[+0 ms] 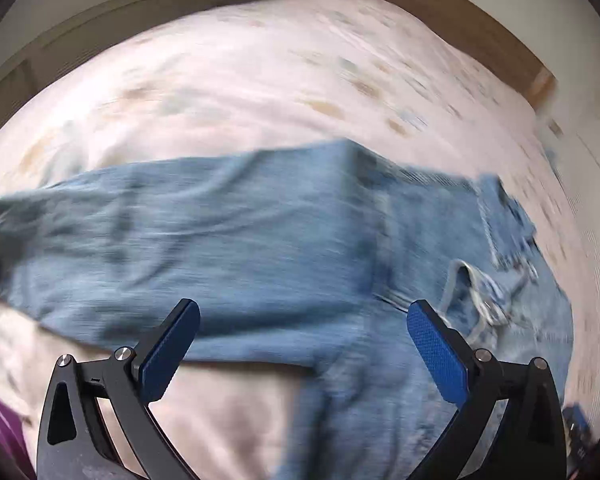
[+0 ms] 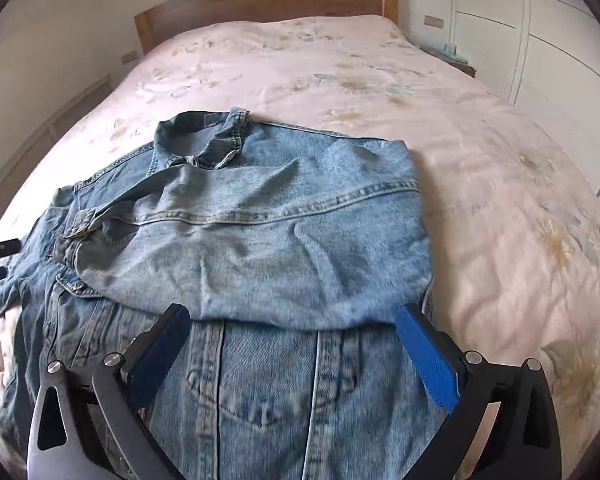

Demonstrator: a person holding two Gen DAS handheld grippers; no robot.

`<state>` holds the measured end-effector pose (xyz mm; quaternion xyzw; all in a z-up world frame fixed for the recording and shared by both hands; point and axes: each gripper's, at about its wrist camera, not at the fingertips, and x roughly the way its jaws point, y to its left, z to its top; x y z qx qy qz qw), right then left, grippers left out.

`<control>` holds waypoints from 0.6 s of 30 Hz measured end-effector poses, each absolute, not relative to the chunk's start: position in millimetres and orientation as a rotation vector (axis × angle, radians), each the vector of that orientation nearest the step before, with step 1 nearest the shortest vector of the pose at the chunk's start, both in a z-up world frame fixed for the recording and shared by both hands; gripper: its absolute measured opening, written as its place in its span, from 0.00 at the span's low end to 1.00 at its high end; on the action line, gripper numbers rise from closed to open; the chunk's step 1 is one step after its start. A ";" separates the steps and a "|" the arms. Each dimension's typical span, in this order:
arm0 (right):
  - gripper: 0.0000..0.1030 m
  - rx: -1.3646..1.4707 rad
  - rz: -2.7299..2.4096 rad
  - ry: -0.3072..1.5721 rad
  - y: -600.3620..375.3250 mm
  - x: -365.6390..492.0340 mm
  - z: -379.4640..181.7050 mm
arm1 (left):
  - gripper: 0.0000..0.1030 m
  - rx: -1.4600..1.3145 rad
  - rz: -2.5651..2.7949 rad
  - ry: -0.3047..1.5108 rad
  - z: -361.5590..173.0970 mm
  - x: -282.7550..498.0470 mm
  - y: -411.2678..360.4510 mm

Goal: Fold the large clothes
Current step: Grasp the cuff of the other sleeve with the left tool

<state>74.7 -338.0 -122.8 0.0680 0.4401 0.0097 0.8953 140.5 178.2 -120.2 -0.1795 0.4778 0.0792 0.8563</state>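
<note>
Right wrist view: denim jacket [image 2: 260, 240] on pink bedspread [image 2: 500, 184], partly folded, bare cover beyond its right edge. Right gripper [image 2: 292, 344] spread, empty. Left gripper [image 1: 302, 340] spread, empty, above blurred denim. Headboard [image 2: 260, 4] far.

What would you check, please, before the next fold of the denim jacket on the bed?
1. Left gripper open, nothing held: ok.
2. Right gripper open, nothing held: ok.
3. Denim jacket lying wholly on the bed: ok.
4. Folded-over panel flat: not ok, wrinkled.
5. Collar tucked flat: not ok, bunched.
6. Left sleeve position: cannot tell, left wrist view blurred.
</note>
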 end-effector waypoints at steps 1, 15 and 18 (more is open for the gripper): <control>0.99 0.152 0.019 0.918 -339.9 71.7 -123.8 | 0.99 -0.416 0.204 1.000 -118.1 134.4 198.3; 0.99 0.217 0.008 0.954 -359.8 65.0 -136.8 | 0.99 -0.830 0.600 0.979 -145.4 37.9 399.1; 0.99 0.239 -0.001 0.959 -363.2 64.5 -136.9 | 0.99 -0.885 0.628 0.997 -156.4 48.0 410.3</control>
